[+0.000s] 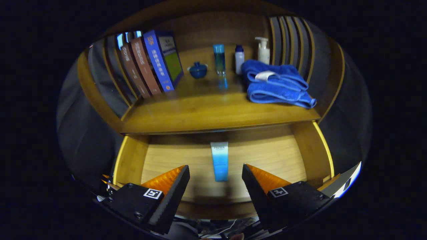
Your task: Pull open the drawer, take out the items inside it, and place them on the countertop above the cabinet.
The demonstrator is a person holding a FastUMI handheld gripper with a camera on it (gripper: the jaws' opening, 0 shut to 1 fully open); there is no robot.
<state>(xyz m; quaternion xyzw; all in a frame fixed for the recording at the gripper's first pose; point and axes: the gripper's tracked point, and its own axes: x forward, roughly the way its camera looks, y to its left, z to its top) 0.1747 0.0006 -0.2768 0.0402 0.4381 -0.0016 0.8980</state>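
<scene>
— Two fingers of the gripper (pixel 216 175) spread wide, gripping nothing?
— Yes. Blue tube (pixel 220 161) flat in the pulled-out drawer (pixel 130 160), between and just ahead of them.
— Beyond?
— Countertop (pixel 200 113): folded blue towel (pixel 275 85), bottles (pixel 239 58), leaning books (pixel 150 63).

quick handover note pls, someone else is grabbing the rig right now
Gripper: open, holding nothing, fingers spread above the open drawer.
Items: one blue tube lies flat on the drawer floor, just ahead of and between the fingers.
Countertop carries books, a small blue lidded bowl, bottles and a folded blue towel.
Done: drawer pulled open.
Left: grasp the tube and set it on the countertop, likely on the bare middle front.
</scene>
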